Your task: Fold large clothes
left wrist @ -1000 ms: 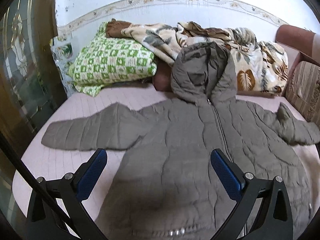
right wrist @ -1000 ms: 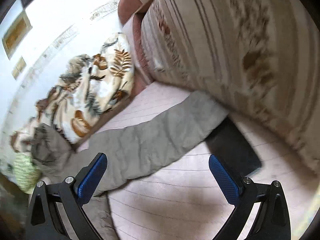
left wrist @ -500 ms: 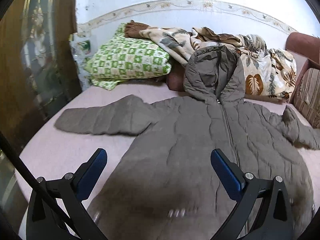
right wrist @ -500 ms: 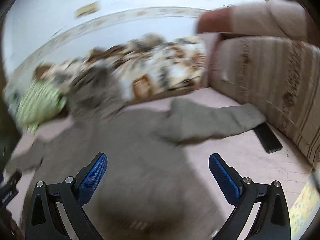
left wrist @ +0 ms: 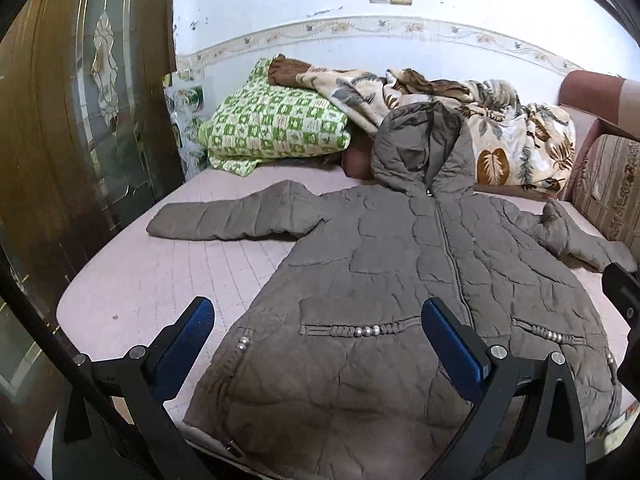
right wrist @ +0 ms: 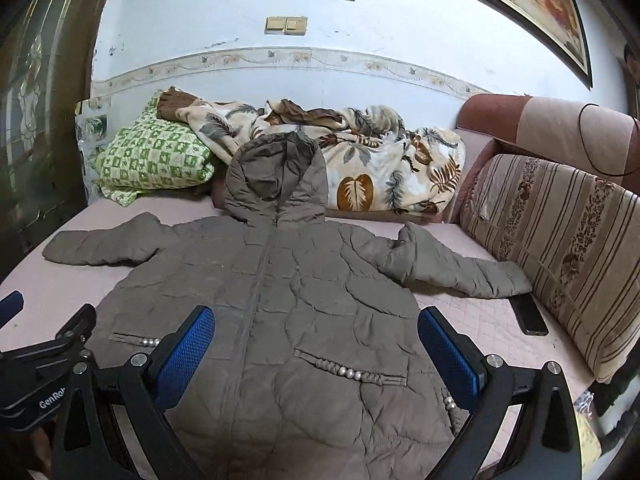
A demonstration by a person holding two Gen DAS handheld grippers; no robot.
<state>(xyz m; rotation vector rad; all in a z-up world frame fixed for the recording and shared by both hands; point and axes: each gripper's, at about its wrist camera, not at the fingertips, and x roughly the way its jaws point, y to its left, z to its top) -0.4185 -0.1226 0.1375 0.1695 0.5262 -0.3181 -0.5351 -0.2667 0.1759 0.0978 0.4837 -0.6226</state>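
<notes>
a grey-brown quilted hooded coat (right wrist: 280, 312) is seen laid flat, front up and zipped, across the middle of a pink bed (right wrist: 476, 320). the hood (right wrist: 276, 180) is propped at the frame centre against a leaf-print blanket (right wrist: 380, 160). one sleeve (right wrist: 100, 244) is stretched toward the left edge of the frame; the other sleeve (right wrist: 460, 268) is angled toward the right, its cuff just beside a striped cushion (right wrist: 560, 248). beaded pocket trims are visible on both front panels.

the left gripper (left wrist: 318, 344) is held over the hem at the lower part of its frame, jaws spread wide, nothing between the blue pads (left wrist: 452, 348). the right gripper (right wrist: 316, 348) is likewise held over the lower coat front, jaws spread wide and holding nothing. contact with the fabric cannot be told.

a dark phone (right wrist: 530, 314) is noted lying on the bed at right, near the cuff. a green checked pillow (right wrist: 154, 160) is seen at upper left, under the blanket's edge. a dark wooden door with glass (left wrist: 80, 120) fills the left of the left wrist view.
</notes>
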